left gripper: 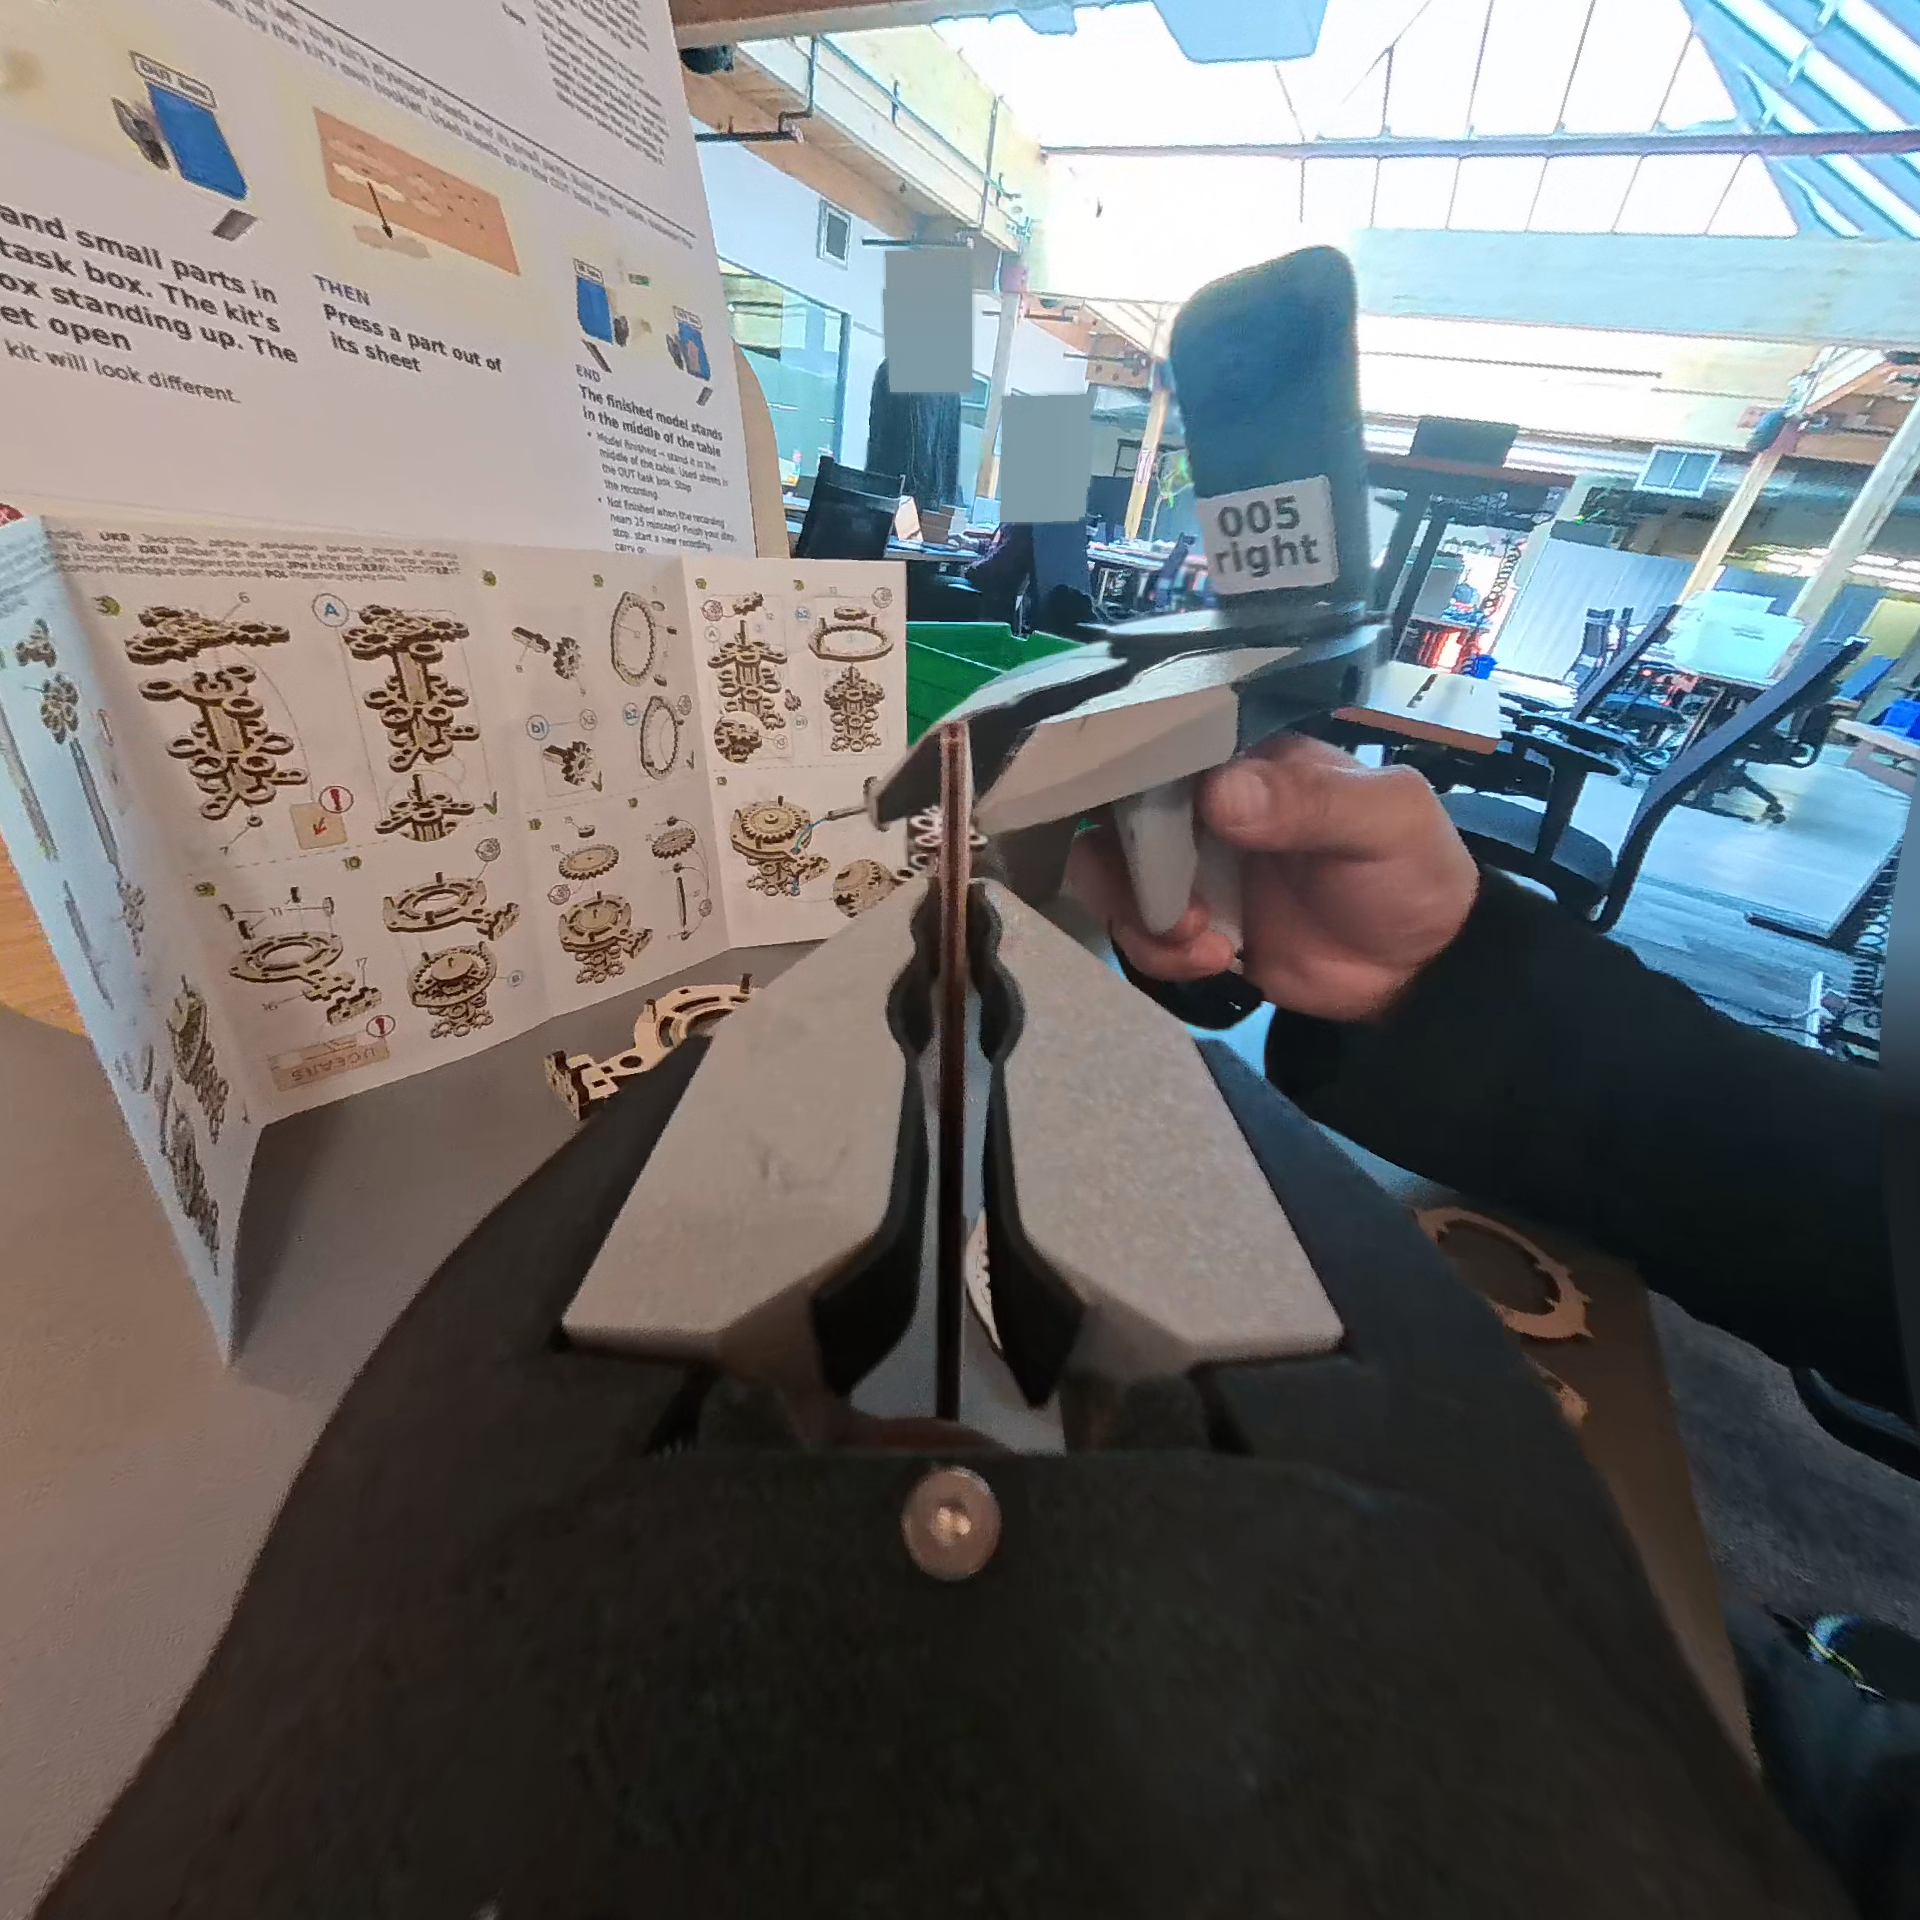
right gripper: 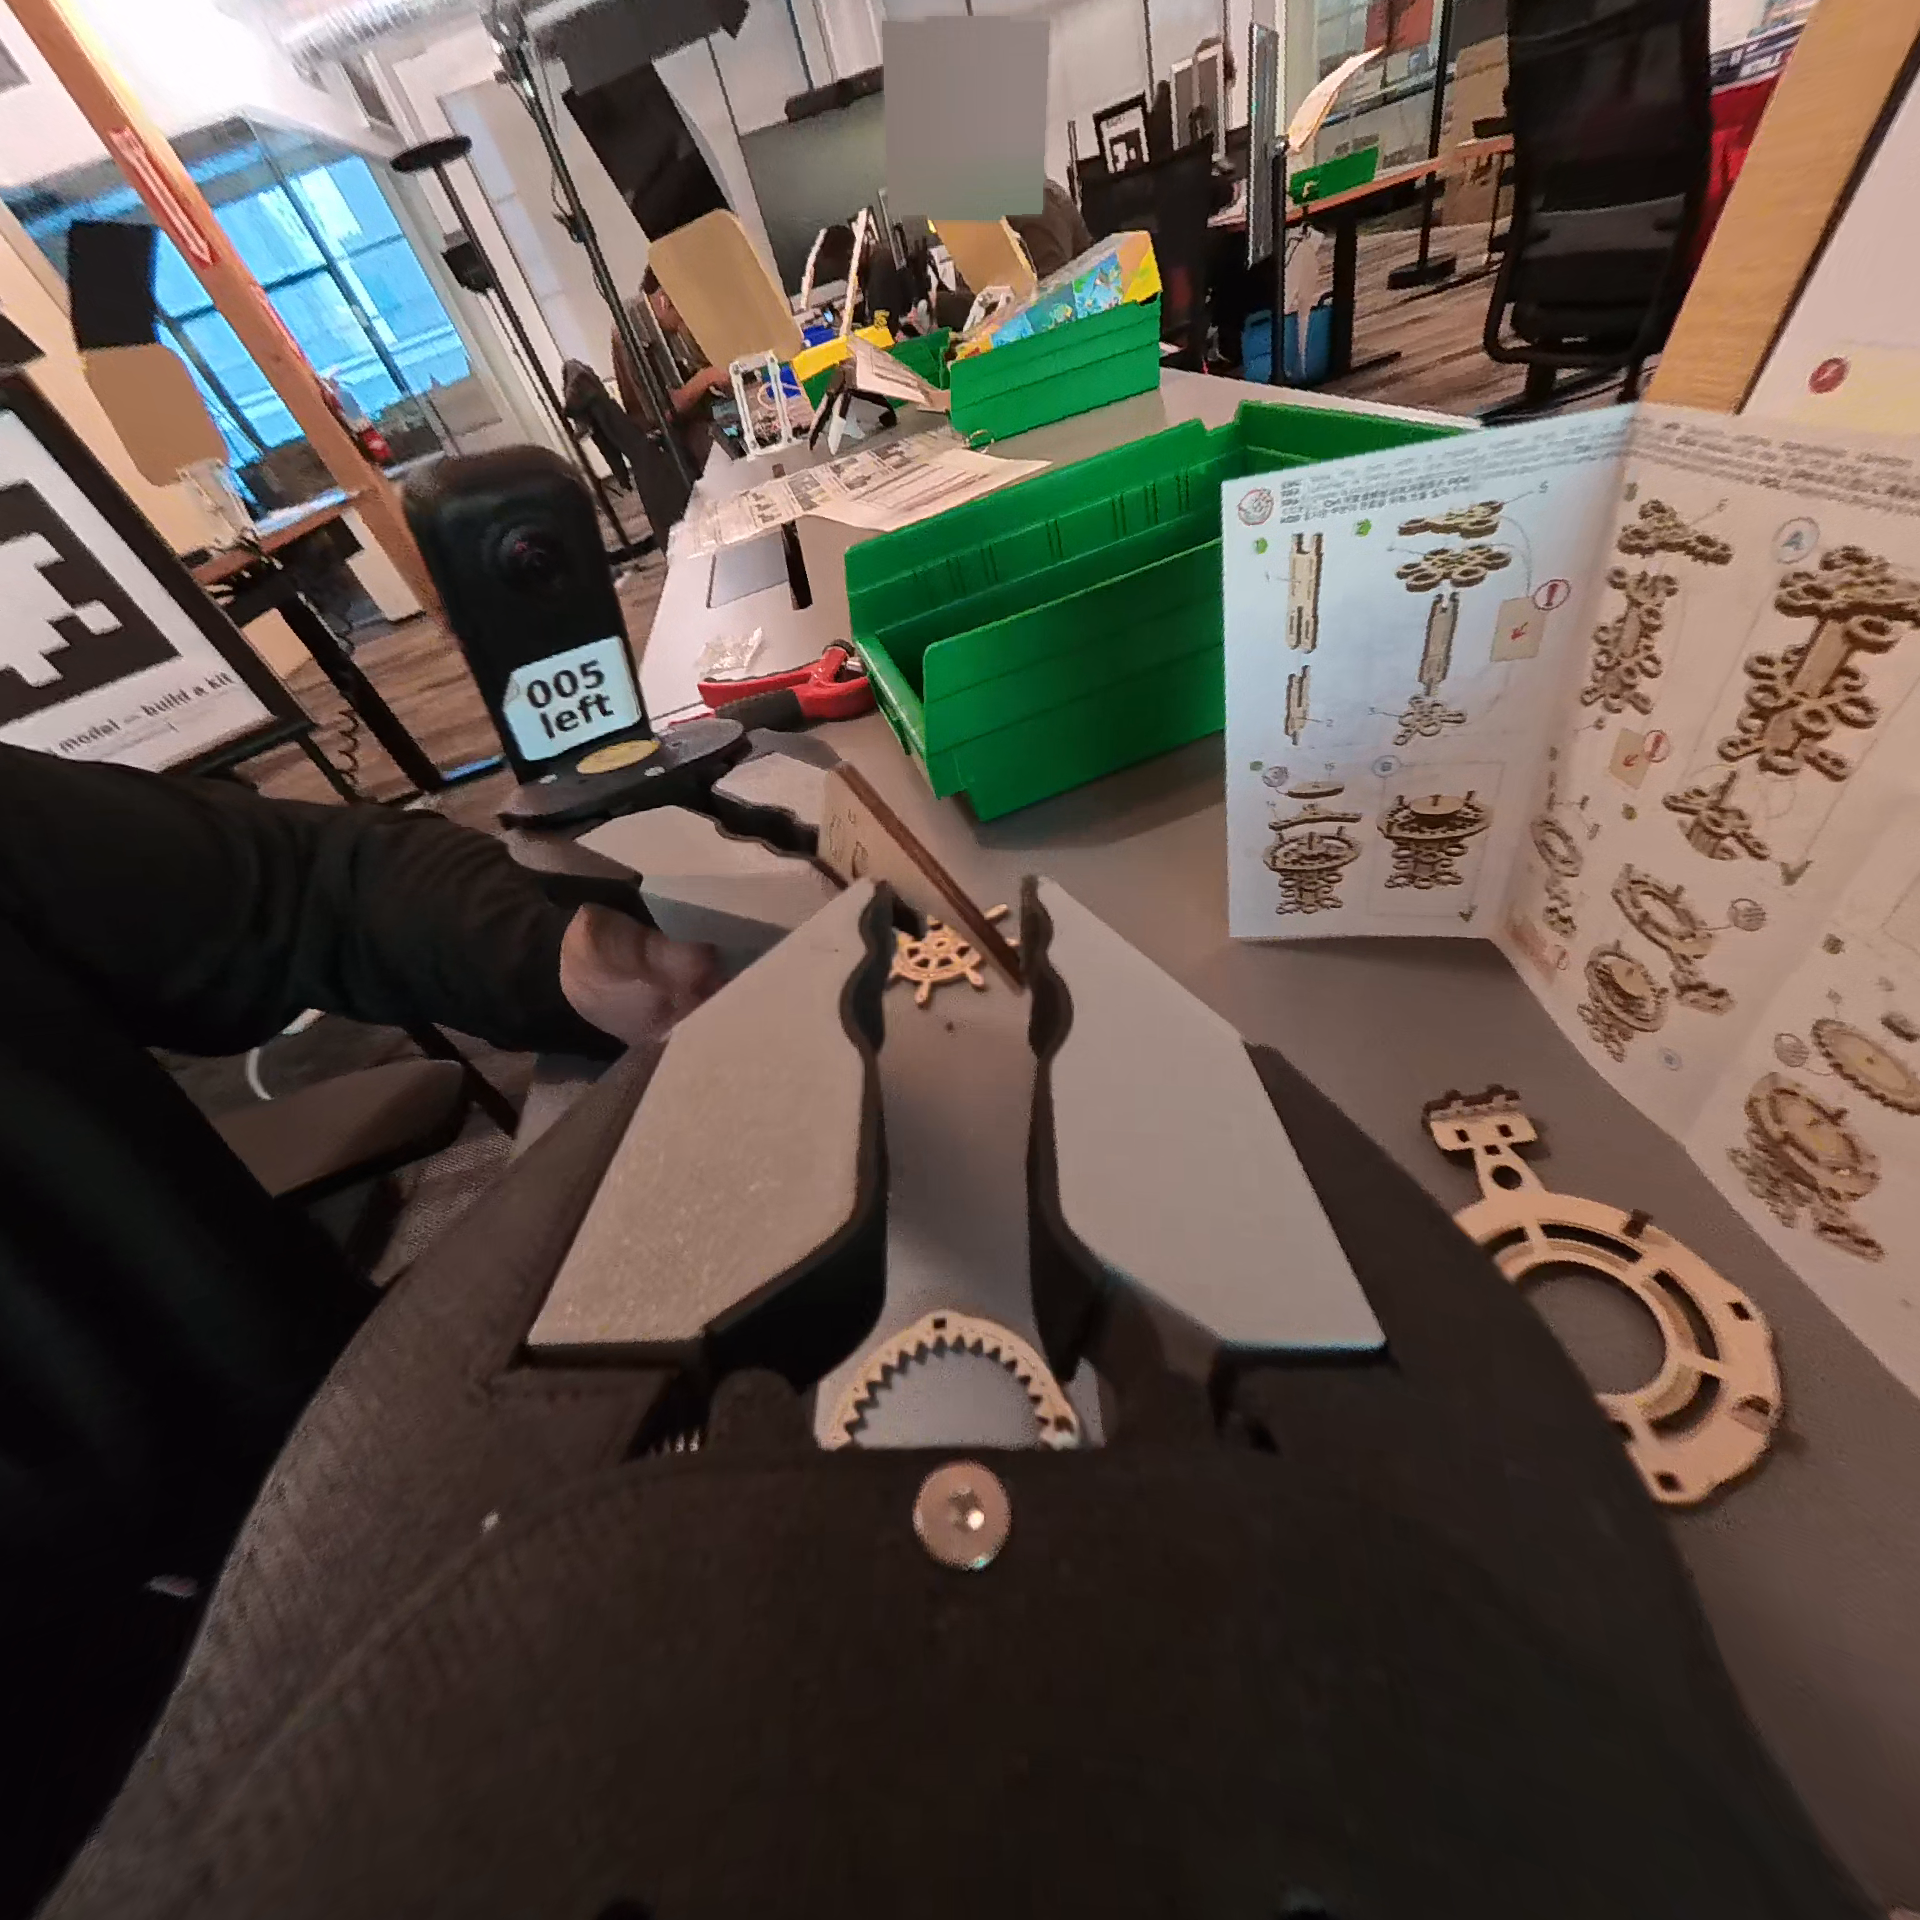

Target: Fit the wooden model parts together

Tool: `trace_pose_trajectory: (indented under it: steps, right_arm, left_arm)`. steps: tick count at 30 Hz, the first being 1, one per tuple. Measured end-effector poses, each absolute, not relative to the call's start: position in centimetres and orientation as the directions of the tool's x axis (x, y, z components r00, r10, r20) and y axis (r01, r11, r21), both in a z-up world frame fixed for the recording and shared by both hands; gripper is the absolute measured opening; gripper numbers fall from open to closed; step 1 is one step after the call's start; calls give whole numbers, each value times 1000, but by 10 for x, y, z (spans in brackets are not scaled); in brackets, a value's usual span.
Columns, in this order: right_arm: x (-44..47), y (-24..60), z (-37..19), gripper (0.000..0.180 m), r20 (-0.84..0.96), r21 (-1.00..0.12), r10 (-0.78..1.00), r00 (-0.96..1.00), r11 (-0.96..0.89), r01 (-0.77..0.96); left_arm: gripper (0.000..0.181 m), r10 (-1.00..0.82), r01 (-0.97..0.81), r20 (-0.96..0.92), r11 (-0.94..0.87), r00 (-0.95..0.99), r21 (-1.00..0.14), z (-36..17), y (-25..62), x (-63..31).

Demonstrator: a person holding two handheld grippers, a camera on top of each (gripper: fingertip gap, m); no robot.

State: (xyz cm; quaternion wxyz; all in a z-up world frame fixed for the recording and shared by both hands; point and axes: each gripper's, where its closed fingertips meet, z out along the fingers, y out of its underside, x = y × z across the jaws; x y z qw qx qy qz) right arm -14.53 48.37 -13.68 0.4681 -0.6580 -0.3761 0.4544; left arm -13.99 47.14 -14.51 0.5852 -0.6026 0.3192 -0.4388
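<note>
My left gripper (left gripper: 951, 914) is shut on a thin wooden sheet (left gripper: 953, 1039), seen edge-on and held upright above the grey table (left gripper: 125, 1455). My right gripper (right gripper: 951, 904) is open, with one finger on each side of the sheet's far edge (right gripper: 914, 873); the sheet lies nearer the right finger. The right gripper also shows in the left wrist view (left gripper: 935, 810), and the left gripper in the right wrist view (right gripper: 821, 842). A small ship's-wheel part (right gripper: 935, 961), a toothed ring (right gripper: 945, 1382) and a ring frame with a bracket (right gripper: 1621, 1330) lie on the table.
A folded instruction booklet (right gripper: 1403, 675) stands along the table's far side, with a printed task sheet (left gripper: 312, 260) behind it. A green bin (right gripper: 1039, 623) stands beyond the grippers, with red-handled pliers (right gripper: 790, 681) beside it. The ring frame also shows in the left wrist view (left gripper: 665, 1029). The tips of both grippers are at nearly the same place.
</note>
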Motion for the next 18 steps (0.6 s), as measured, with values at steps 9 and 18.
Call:
trace_pose_trajectory:
  steps: [9,18]
  right_arm:
    - [-149,482,-135,30,-242,-961,929,281,-270,66]
    - [-154,480,-138,23,-276,-953,931,240,-298,61]
  left_arm:
    - [0,-903,147,209,-165,375,-975,-146,471,-138]
    - [0,-905,154,216,-170,367,-973,-146,470,-136]
